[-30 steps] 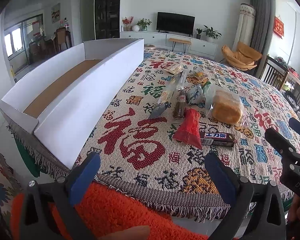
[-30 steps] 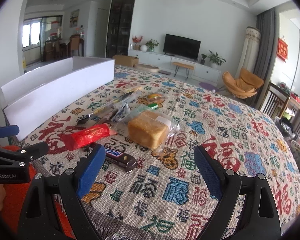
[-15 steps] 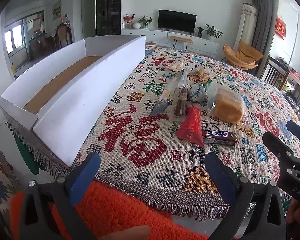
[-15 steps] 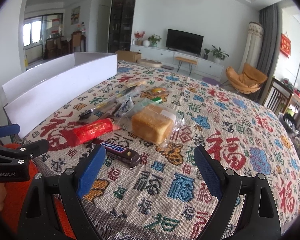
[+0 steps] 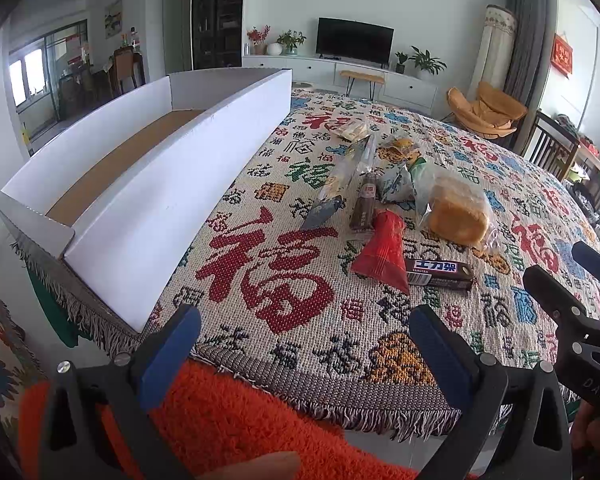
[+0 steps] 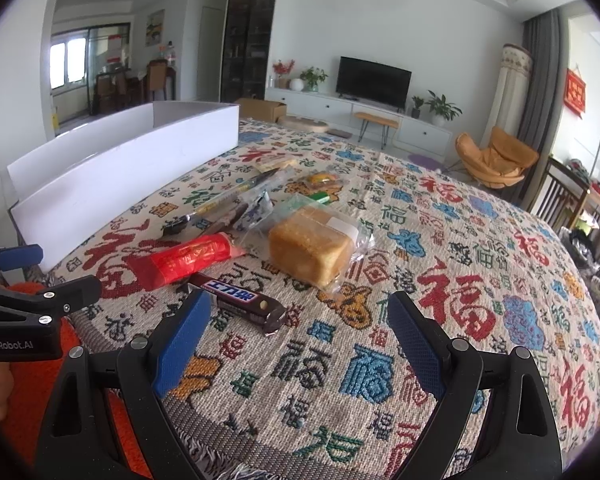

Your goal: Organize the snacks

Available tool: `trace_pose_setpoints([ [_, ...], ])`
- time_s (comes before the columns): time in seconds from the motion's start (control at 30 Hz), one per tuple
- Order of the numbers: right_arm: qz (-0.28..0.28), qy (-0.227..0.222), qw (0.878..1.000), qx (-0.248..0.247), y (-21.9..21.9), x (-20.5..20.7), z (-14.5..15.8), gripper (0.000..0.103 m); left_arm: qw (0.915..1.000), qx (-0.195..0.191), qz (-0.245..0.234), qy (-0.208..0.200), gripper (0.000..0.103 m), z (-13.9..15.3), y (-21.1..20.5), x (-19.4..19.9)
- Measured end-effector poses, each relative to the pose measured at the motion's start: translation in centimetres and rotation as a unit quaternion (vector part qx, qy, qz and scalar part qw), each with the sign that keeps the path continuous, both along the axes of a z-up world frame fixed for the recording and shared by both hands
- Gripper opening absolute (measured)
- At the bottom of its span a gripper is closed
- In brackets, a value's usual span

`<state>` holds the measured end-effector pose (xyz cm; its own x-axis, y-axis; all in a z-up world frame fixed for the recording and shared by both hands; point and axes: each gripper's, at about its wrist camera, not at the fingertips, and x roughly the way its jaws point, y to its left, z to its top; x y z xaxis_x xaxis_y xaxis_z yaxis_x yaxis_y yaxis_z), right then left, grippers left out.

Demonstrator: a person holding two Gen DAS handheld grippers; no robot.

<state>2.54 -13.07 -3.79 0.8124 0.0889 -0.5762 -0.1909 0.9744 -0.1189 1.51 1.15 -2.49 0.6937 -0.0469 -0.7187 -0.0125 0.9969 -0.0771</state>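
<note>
Several snacks lie together on the patterned tablecloth (image 5: 284, 304): a dark chocolate bar (image 5: 438, 274) (image 6: 236, 300), a red packet (image 5: 382, 250) (image 6: 188, 258), a wrapped bread loaf (image 5: 458, 220) (image 6: 310, 250), a brown stick snack (image 5: 365, 206) and long clear packets (image 5: 342, 178) (image 6: 236, 200). A long white box (image 5: 172, 184) (image 6: 112, 172) with a brown floor stands empty on the left. My left gripper (image 5: 306, 350) is open and empty at the near table edge. My right gripper (image 6: 300, 336) is open and empty, just short of the chocolate bar.
Orange fuzzy fabric (image 5: 236, 416) lies under the near edge. Each gripper shows in the other's view, the right one in the left wrist view (image 5: 572, 304) and the left one in the right wrist view (image 6: 32, 304). Chairs (image 6: 496, 158) and a TV cabinet (image 6: 364, 116) stand beyond the table.
Both grippers have moved a little forward and up over the table; the snacks appear closer in the right wrist view. Both stay open and nothing was grasped.
</note>
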Motion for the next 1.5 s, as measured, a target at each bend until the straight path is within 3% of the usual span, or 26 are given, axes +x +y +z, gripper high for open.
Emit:
trace_pose_setpoints([
  [0.5,0.008,0.006,1.000,-0.001,0.1,-0.1,0.0,0.092,1.0000,0.001,0.001,0.005,0.103,-0.1,0.1,0.0],
  [0.73,0.053,0.029,0.997,0.052,-1.0,0.4,0.4,0.092,0.9998,-0.011,0.005,0.013,0.103,-0.2,0.4,0.1],
  [0.9,0.112,0.062,0.990,0.061,-1.3,2.2,0.4,0.092,0.9998,-0.011,0.004,0.015,0.103,-0.2,0.4,0.2],
  [1.0,0.187,0.111,0.975,0.048,-0.7,4.5,0.0,0.092,0.9997,-0.014,0.004,0.018,0.103,-0.3,0.4,0.3],
  [1.13,0.302,0.200,0.932,0.003,1.6,7.1,-1.5,0.089,0.9996,-0.018,0.005,0.022,0.103,-0.4,0.5,0.4],
  [1.3,0.359,0.222,0.903,-0.083,4.5,9.3,-2.6,0.089,0.9994,-0.020,0.003,0.029,0.103,-0.6,0.5,0.5],
  [1.37,0.377,0.244,0.888,-0.104,5.4,10.2,-3.1,0.083,0.9993,-0.022,0.003,0.031,0.103,-0.6,0.6,0.6],
  [1.43,0.389,0.263,0.872,-0.137,6.4,10.9,-4.1,0.056,0.9992,-0.023,0.004,0.032,0.103,-0.7,0.6,0.6],
  [1.5,0.391,0.273,0.863,-0.167,6.9,11.3,-4.8,0.053,0.9992,-0.023,0.003,0.033,0.103,-0.7,0.7,0.6],
])
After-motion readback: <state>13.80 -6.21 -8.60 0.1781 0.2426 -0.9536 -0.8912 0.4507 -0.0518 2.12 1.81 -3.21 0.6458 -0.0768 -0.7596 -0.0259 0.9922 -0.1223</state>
